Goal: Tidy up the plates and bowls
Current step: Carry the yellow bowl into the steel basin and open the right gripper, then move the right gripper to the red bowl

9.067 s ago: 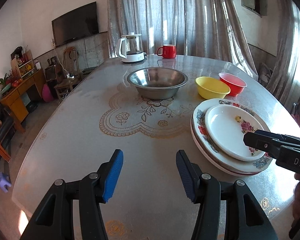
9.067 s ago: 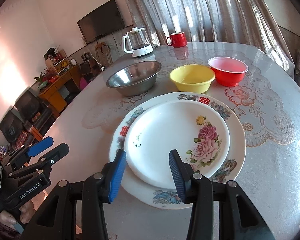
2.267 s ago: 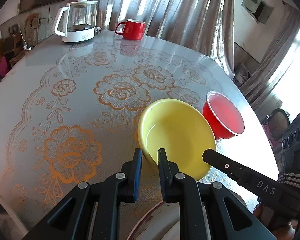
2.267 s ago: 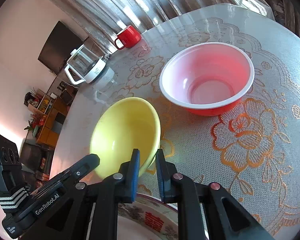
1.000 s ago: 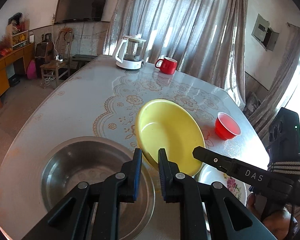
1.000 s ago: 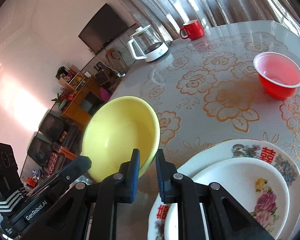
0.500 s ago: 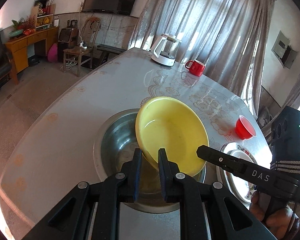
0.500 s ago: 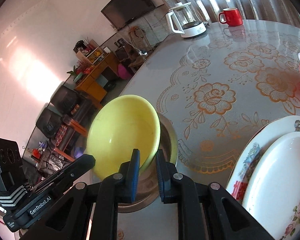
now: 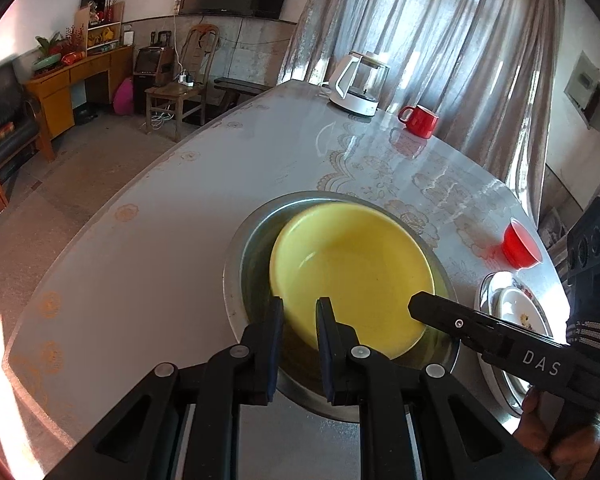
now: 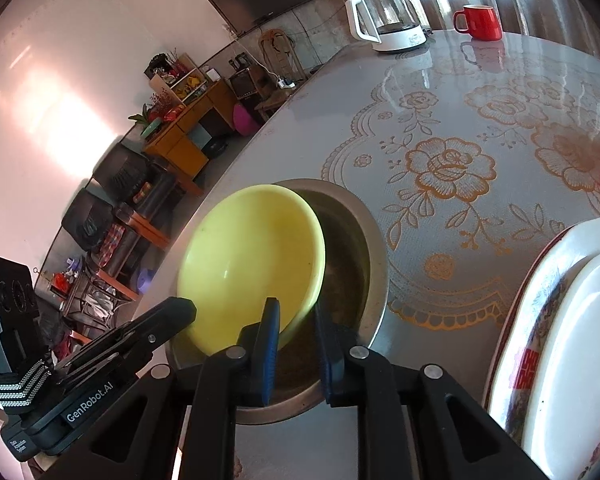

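Observation:
The yellow bowl (image 9: pixel 352 268) sits inside the steel bowl (image 9: pixel 236 264) on the table. My left gripper (image 9: pixel 300 314) straddles the yellow bowl's near rim with its jaws slightly apart. My right gripper (image 10: pixel 296 320) straddles the other side of the rim (image 10: pixel 260 256), jaws also slightly apart. Each gripper shows in the other's view. The steel bowl (image 10: pixel 376 276) surrounds the yellow one. The stacked flowered plates (image 10: pixel 540 312) lie to the right, and show small in the left wrist view (image 9: pixel 512 300). The red bowl (image 9: pixel 522 242) stands farther back.
A white kettle (image 9: pixel 358 88) and a red mug (image 9: pixel 420 120) stand at the table's far end. The table edge (image 9: pixel 100 240) curves along the left. A chair, desk and TV stand beyond it.
The yellow bowl came down from above the steel bowl into it. Both grippers' jaws have parted a little from the rim they were clamped on.

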### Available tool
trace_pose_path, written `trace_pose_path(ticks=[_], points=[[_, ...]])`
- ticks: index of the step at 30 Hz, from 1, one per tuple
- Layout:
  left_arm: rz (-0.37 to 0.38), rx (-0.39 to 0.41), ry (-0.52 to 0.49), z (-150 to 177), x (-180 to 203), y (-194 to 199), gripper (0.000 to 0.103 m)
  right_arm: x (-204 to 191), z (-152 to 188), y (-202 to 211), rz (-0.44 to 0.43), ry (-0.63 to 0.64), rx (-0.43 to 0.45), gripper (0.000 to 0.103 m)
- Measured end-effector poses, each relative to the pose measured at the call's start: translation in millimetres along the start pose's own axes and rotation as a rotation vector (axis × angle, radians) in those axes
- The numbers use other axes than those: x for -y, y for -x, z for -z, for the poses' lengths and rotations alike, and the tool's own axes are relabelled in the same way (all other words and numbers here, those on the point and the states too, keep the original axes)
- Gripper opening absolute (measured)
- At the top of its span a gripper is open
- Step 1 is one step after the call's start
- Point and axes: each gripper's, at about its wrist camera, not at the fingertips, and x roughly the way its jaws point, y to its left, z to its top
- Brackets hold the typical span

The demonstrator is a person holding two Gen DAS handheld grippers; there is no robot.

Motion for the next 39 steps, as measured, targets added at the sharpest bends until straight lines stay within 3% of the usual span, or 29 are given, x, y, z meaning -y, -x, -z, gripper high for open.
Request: trace_pose_path(ticks=[18,23,31,39], points=[[0.032,-0.013,-0.032,4.6,1.5,-2.9,0.017,-3.4,2.4,3.9,0.015,0.016,0.024,0.022],[0.023,-0.011,-0.018,4.1,-0.6,-1.7,0.019,0.0,1.6,10.4,0.006,0.004,0.043,0.026],[0.006,0.012,-0.018,2.6,4.6,7.1,0.035,2.0,1.6,21.7,-0.003,-0.012,0.074,0.027],[-0.012,0.045,-0.06,2.5,14.9,17.8,0.036,6.3,3.9,37.5,0.005,-0.003,0.114,0.031]])
